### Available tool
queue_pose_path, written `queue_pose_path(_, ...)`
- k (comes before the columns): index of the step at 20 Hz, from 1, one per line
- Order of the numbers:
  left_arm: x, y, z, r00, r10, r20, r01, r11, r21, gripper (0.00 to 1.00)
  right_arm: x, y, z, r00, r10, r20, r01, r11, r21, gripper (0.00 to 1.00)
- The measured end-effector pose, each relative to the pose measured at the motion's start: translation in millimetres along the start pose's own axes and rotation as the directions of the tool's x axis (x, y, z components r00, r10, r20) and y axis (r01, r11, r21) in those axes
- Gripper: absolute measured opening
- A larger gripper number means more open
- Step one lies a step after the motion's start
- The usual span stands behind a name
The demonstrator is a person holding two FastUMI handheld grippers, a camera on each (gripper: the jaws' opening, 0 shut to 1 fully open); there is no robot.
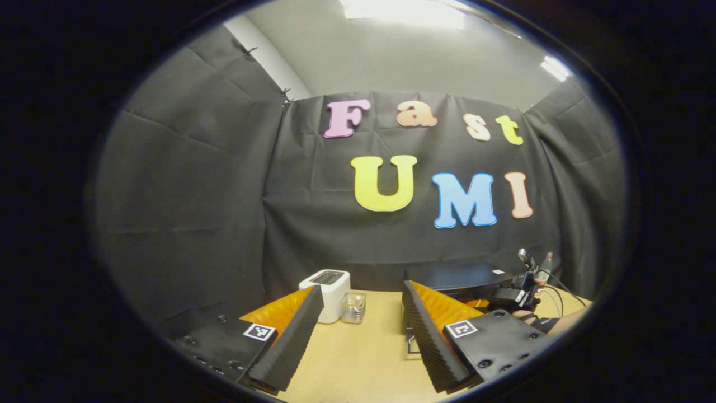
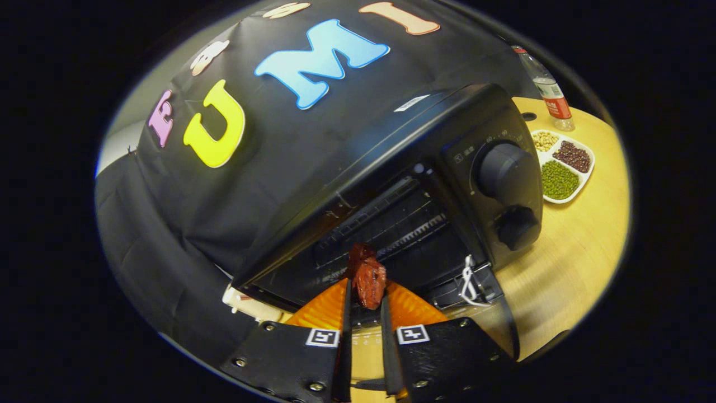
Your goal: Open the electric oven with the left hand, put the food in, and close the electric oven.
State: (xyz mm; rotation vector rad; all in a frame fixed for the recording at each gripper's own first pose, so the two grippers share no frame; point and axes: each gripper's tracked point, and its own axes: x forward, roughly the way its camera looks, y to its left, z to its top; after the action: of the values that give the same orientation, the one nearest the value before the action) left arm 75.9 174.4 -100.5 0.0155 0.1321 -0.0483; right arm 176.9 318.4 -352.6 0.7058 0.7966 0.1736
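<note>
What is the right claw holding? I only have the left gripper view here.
Observer: The right claw is shut on a reddish-brown piece of food.
Operator: Is the oven door open for it?
Observer: Yes, the oven is open; its wire rack shows just behind the food.
Operator: Anything near the oven I should avoid?
Observer: A divided dish of beans lies on the table on the side of the oven's control knobs.
</note>
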Motion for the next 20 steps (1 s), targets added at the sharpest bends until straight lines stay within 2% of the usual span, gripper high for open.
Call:
queue_pose_path(2,-2.9,-2.8,2.3,1.000,0.003,0.005,-0.003,1.000,0.006,0.97,-1.9,-7.9,-3.3,0.999,-0.029,-0.026,0.029,0.999,-0.015,0.33)
queue_pose_path(3,-2.0,-5.0,1.8,1.000,0.002,0.006,-0.002,1.000,0.006,0.97,-1.2,-3.2,-1.8,1.000,-0.011,-0.024,0.011,1.000,-0.025,0.44)
queue_pose_path(4,-1.5,-7.7,2.9,1.000,0.000,0.008,0.000,1.000,0.005,0.97,-9.5,-0.8,-0.6,1.000,-0.017,-0.015,0.016,0.998,-0.057,0.66)
queue_pose_path(5,-2.2,-10.5,1.4,1.000,-0.002,0.010,0.002,1.000,0.003,0.97,-12.8,-4.9,5.6,0.999,-0.050,0.008,0.050,0.992,-0.117,0.76)
queue_pose_path(6,-2.8,-14.8,2.6,1.000,-0.003,0.012,0.003,1.000,0.002,0.97,-20.3,-10.1,9.3,0.997,-0.078,0.023,0.081,0.981,-0.177,0.95)
queue_pose_path(7,-3.1,-19.7,3.4,1.000,-0.005,0.017,0.005,1.000,0.004,0.97,-25.8,-11.4,13.6,0.996,-0.084,0.030,0.089,0.972,-0.216,0.98)
queue_pose_path(9,-5.6,-30.0,6.0,1.000,-0.012,0.021,0.012,1.000,0.002,0.94,-38.7,-5.9,18.8,0.997,-0.069,0.028,0.073,0.965,-0.250,0.98)
queue_pose_path(11,-7.5,-44.1,9.1,0.999,-0.020,0.026,0.020,1.000,-0.001,0.97,-58.6,-7.7,30.8,0.997,-0.060,0.043,0.070,0.956,-0.286,0.98)
queue_pose_path(14,-8.8,-65.8,13.6,0.999,-0.031,0.041,0.031,1.000,-0.003,0.94,-99.4,1.5,54.7,0.995,-0.006,0.098,0.042,0.929,-0.367,0.98)
queue_pose_path(17,-12.6,-89.0,17.6,0.998,-0.035,0.054,0.036,0.999,-0.009,0.97,-147.6,7.1,82.2,0.986,0.050,0.160,0.025,0.898,-0.439,0.98)
queue_pose_path(20,-15.5,-114.4,19.9,0.997,-0.039,0.061,0.040,0.999,-0.014,0.94,-195.9,4.8,110.1,0.969,0.090,0.229,0.038,0.863,-0.503,0.98)
